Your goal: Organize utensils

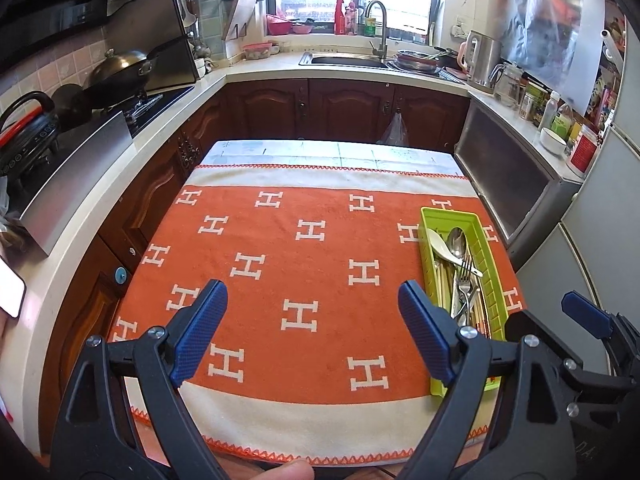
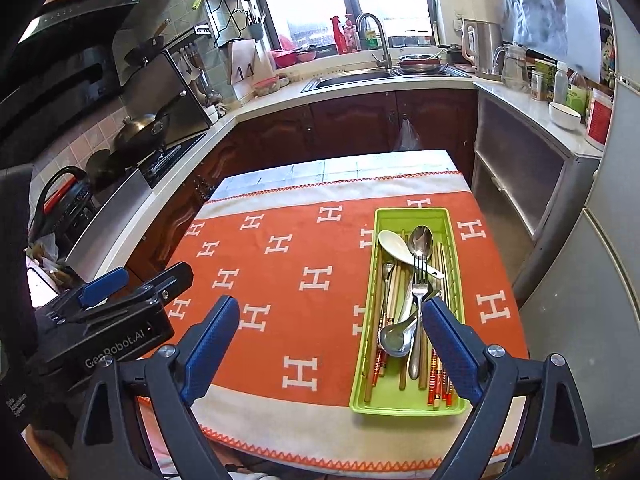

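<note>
A lime-green utensil tray (image 2: 412,212) lies on the right side of an orange cloth with white H marks (image 2: 276,276). In it are a white ceramic spoon (image 2: 394,246), a metal spoon (image 2: 422,238), a fork (image 2: 419,280), a metal soup spoon (image 2: 394,340) and several chopsticks (image 2: 436,384). My right gripper (image 2: 332,306) hovers above the tray's near left, open wide and empty. My left gripper (image 1: 312,292) stands open over the middle of the cloth, holding nothing. The tray (image 1: 448,213) shows to its right. No utensil lies on the cloth outside the tray.
The table is ringed by kitchen counters: a stove with a wok (image 1: 120,68) on the left, a sink (image 1: 344,58) at the back, and a steel cabinet (image 1: 516,168) and a fridge (image 2: 592,280) close on the right. Bottles and a bowl (image 2: 564,116) stand on the right counter.
</note>
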Action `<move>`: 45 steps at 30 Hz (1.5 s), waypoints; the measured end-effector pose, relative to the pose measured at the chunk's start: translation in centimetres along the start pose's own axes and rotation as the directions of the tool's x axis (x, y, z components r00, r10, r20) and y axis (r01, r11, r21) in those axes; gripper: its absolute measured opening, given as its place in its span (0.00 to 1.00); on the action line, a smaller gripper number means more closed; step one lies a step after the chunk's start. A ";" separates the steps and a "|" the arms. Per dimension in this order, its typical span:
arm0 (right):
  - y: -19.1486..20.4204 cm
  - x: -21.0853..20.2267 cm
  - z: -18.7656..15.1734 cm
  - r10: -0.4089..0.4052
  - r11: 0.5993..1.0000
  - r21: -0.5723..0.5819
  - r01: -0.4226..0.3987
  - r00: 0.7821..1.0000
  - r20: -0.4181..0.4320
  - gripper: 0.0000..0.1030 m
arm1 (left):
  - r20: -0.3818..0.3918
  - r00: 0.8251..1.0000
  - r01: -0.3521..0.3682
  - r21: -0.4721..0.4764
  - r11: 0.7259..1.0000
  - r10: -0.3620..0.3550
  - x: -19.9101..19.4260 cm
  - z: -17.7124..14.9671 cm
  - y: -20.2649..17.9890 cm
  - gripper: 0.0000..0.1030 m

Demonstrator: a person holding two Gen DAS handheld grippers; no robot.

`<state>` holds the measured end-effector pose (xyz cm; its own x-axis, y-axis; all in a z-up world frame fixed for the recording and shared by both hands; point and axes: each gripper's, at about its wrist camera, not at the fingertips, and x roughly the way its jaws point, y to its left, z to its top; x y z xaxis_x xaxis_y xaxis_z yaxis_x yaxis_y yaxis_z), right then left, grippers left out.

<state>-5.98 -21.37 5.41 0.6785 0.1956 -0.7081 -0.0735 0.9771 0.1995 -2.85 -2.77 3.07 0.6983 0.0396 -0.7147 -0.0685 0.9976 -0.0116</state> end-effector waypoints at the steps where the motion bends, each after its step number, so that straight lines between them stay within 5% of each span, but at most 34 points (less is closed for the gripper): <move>1: 0.0 0.1 0.0 -0.001 1.000 0.001 0.001 1.000 0.000 0.91 | 0.000 1.000 -0.001 -0.001 1.000 0.001 0.0 0.0 0.0 0.83; 45: -0.5 1.9 -0.5 -0.012 1.000 0.003 0.012 1.000 -0.027 0.91 | -0.038 0.999 -0.014 0.007 1.000 0.014 1.0 -0.2 -0.2 0.83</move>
<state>-5.02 -21.45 3.57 0.6592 0.1864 -0.7285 -0.0631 0.9791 0.1933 -2.24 -2.89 2.20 0.6694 0.0514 -0.7411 -0.0732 0.9973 0.0031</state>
